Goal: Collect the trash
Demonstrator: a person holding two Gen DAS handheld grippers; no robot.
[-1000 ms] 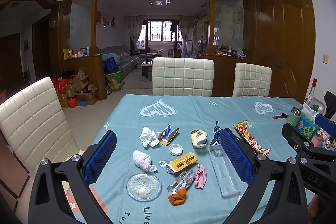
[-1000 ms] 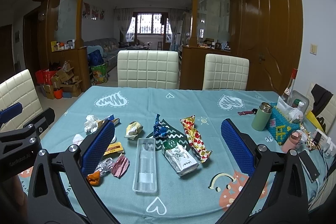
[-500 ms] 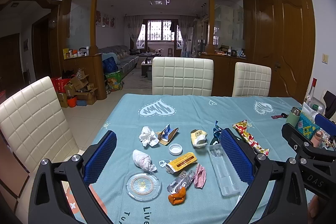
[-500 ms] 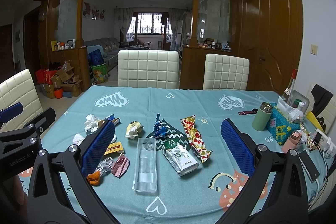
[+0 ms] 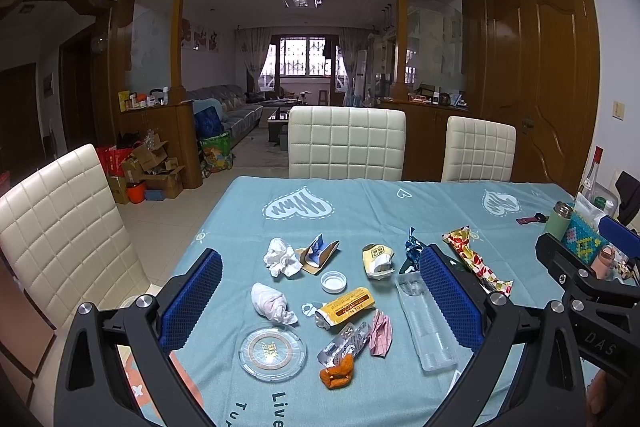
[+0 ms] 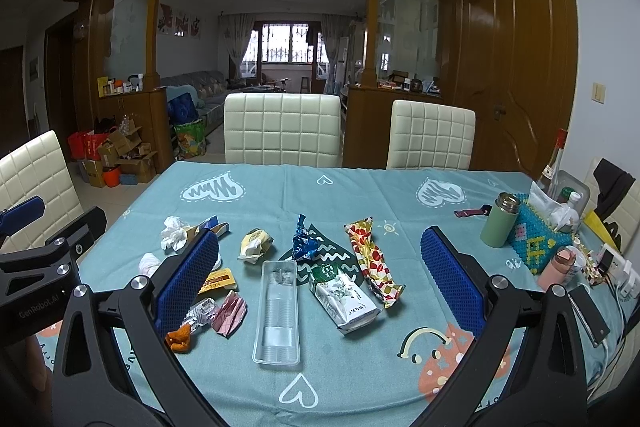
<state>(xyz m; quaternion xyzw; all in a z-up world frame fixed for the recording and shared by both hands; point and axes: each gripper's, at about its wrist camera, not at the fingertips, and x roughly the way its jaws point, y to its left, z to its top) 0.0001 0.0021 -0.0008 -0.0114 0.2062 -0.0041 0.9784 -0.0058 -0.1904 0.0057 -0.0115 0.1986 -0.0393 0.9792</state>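
Both the left gripper point(image 5: 320, 291) and right gripper point(image 6: 320, 267) are hovering spread wide, holding nothing, above crumpled wrappers littering the teal-clothed bench point(image 6: 400, 187).

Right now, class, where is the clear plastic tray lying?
In the right wrist view, the clear plastic tray lies flat on the tablecloth, centre-left, between the pink folded wrapper and the green-and-white packet.

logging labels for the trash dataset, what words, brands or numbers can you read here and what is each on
"GenRobot.AI": black body of the left gripper, seen from the right wrist view.
"DAS": black body of the right gripper, rest cut off.
"Live" and "Tur": teal printed tablecloth, cut off at the edge.
Yellow flat wrapper: dark print, too blurred to read.
White and green carton: print too small.
Round clear plastic lid: gold emblem, unreadable.
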